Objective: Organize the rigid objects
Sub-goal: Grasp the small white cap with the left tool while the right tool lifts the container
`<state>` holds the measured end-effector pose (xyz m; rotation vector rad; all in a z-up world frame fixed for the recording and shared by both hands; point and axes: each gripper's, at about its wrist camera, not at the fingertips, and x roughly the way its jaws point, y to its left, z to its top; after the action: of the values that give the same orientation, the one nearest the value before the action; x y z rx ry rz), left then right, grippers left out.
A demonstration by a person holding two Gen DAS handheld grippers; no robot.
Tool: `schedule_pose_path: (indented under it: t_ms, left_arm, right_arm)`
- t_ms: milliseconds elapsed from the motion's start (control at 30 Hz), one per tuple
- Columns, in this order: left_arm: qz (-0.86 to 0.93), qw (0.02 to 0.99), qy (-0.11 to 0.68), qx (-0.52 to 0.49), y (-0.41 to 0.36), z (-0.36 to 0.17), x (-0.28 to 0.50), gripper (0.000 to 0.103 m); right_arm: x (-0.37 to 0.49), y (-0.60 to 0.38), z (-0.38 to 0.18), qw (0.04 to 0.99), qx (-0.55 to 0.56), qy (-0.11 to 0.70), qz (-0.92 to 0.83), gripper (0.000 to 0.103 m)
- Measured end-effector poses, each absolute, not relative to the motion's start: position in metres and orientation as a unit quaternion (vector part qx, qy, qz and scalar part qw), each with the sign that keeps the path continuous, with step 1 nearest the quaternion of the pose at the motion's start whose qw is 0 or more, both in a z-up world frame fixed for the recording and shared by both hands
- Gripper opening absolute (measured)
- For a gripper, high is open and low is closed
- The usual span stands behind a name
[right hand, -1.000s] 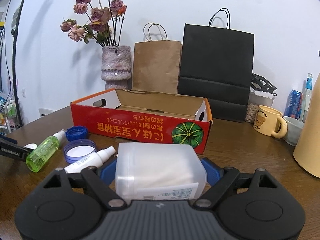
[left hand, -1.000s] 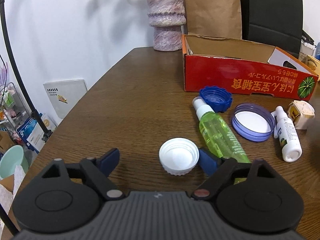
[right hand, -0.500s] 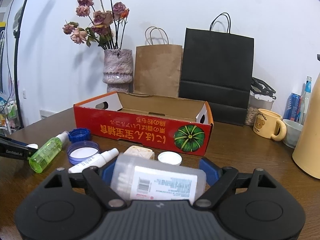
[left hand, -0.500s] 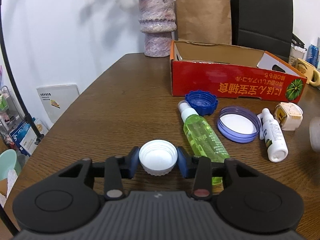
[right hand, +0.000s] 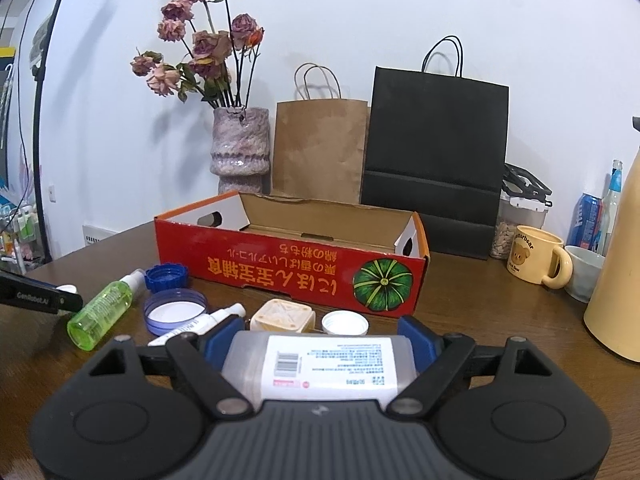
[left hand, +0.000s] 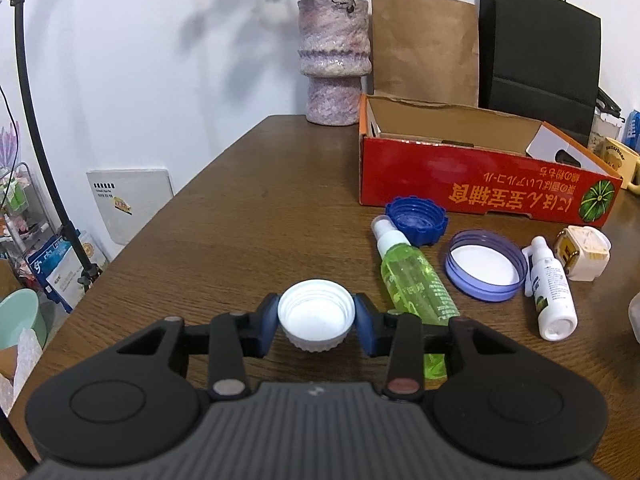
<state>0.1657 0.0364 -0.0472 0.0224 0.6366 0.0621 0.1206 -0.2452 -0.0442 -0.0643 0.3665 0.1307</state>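
Note:
My left gripper point(left hand: 316, 322) is shut on a white screw cap point(left hand: 316, 320) and holds it just above the wooden table. My right gripper point(right hand: 320, 344) is shut on a translucent plastic container point(right hand: 320, 364) with a white label. An open red cardboard box point(left hand: 480, 184) stands at the back; it also shows in the right wrist view point(right hand: 288, 268). Before it lie a green spray bottle point(left hand: 412, 280), a blue cap point(left hand: 416, 220), a purple lid point(left hand: 486, 264), a small white bottle point(left hand: 550, 288), a cream square object point(right hand: 282, 314) and a white cap point(right hand: 344, 322).
A vase of dried flowers point(right hand: 240, 148), a brown paper bag point(right hand: 320, 148) and a black bag point(right hand: 434, 160) stand behind the box. A yellow mug point(right hand: 536, 260), a white cup point(right hand: 586, 272) and a tall cream jug point(right hand: 618, 272) are at the right. The table's left edge point(left hand: 192, 188) drops off.
My left gripper closed on the white cap and lifted it slightly. My right gripper raised and tilted the translucent container, so the cream object and white cap show behind it.

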Motion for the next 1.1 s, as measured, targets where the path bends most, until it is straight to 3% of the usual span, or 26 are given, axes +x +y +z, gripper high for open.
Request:
schedule_pose_path:
  t_ms: [1100]
  left_arm:
    - [-0.016,0.972,0.234,-0.004,-0.019,0.033,0.191,0.041]
  right_arm:
    - [0.155,-0.226,0.008,0.988,-0.037,0.128,0.073,0.084]
